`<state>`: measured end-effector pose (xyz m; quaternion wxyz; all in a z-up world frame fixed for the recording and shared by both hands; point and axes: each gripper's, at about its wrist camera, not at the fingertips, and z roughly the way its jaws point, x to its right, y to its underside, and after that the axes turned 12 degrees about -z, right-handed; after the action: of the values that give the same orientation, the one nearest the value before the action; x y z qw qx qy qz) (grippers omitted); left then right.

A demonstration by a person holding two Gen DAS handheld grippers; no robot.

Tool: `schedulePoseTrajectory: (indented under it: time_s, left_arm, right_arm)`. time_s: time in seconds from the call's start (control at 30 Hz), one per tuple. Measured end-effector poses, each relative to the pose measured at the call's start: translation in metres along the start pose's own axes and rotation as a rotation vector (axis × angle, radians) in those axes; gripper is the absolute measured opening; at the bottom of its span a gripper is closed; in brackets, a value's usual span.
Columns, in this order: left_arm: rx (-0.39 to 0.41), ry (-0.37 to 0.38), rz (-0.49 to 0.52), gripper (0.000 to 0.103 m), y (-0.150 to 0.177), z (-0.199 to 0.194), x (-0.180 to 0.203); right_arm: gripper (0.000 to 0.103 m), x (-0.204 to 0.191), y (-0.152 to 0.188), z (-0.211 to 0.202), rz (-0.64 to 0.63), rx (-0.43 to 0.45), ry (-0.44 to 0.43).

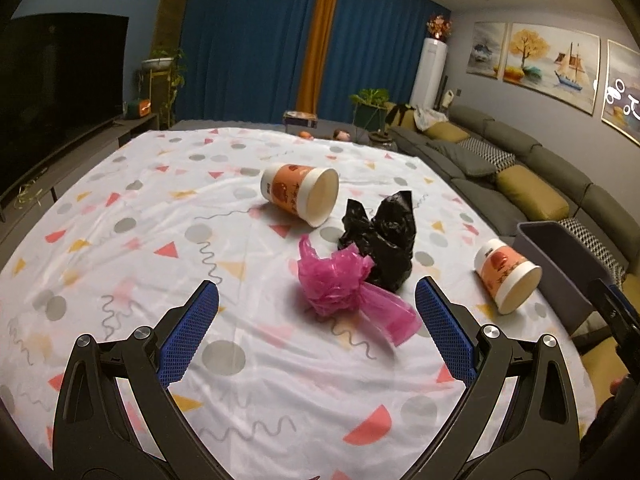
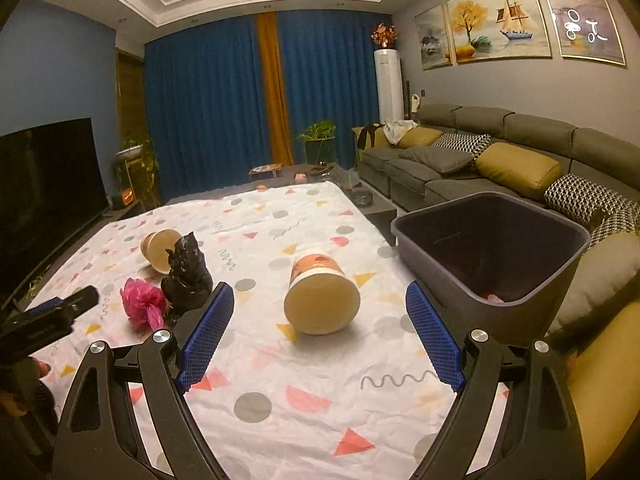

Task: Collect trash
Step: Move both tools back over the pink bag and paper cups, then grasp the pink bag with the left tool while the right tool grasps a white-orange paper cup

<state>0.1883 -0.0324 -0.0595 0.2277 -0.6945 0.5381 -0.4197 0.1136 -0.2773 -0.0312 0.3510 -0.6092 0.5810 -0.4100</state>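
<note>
A crumpled pink plastic bag (image 1: pixel 340 286) lies on the patterned tablecloth, between the open fingers of my left gripper (image 1: pixel 316 294). A crumpled black bag (image 1: pixel 384 240) sits just behind it. One orange-and-white paper cup (image 1: pixel 300 194) lies on its side farther back, another (image 1: pixel 508 276) at the right near the grey bin (image 1: pixel 560 252). In the right wrist view, my right gripper (image 2: pixel 320 300) is open and empty, with the near cup (image 2: pixel 320 292) lying just ahead between its fingers. The bin (image 2: pixel 496 256) stands to the right with something small inside. The pink bag (image 2: pixel 144 306), black bag (image 2: pixel 188 276) and far cup (image 2: pixel 160 250) lie to the left.
The tablecloth (image 1: pixel 120 240) covers a low table. A grey sofa (image 2: pixel 480 160) with cushions runs along the right. A TV (image 1: pixel 56 92) stands at the left. Small items sit on the table's far end (image 2: pixel 280 174). Plants and blue curtains are behind.
</note>
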Motion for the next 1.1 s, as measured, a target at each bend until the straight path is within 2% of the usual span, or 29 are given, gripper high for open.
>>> schedulePoseTrajectory:
  time_s: [0.3, 0.4, 0.5, 0.57, 0.67, 0.7, 0.87, 1.1]
  left_arm:
    - [-0.071, -0.007, 0.016, 0.097, -0.014, 0.045, 0.009]
    - [-0.113, -0.012, 0.032, 0.092, -0.013, 0.060, 0.012]
    - [-0.151, 0.007, 0.029, 0.082, -0.012, 0.072, 0.011]
    - [-0.192, 0.034, 0.019, 0.066, -0.011, 0.080, 0.009]
    - [-0.247, 0.059, -0.005, 0.053, -0.009, 0.090, 0.003]
    - [-0.252, 0.071, -0.014, 0.052, -0.009, 0.091, 0.002]
    - [-0.248, 0.109, -0.045, 0.038, -0.009, 0.089, -0.005]
    - [-0.164, 0.175, -0.098, 0.037, -0.018, 0.063, -0.019]
  right_arm:
    - [0.085, -0.007, -0.004, 0.022, 0.010, -0.035, -0.017]
    - [0.081, -0.009, -0.004, 0.035, 0.019, -0.065, -0.026]
    - [0.076, -0.010, -0.002, 0.046, 0.022, -0.094, -0.029]
    - [0.069, -0.011, -0.002, 0.055, 0.026, -0.118, -0.033]
    - [0.065, -0.014, -0.002, 0.065, 0.027, -0.141, -0.032]
    - [0.064, -0.014, -0.002, 0.068, 0.027, -0.147, -0.035]
    - [0.050, -0.016, 0.000, 0.084, 0.041, -0.191, -0.037]
    - [0.040, -0.018, -0.003, 0.096, 0.060, -0.215, -0.036]
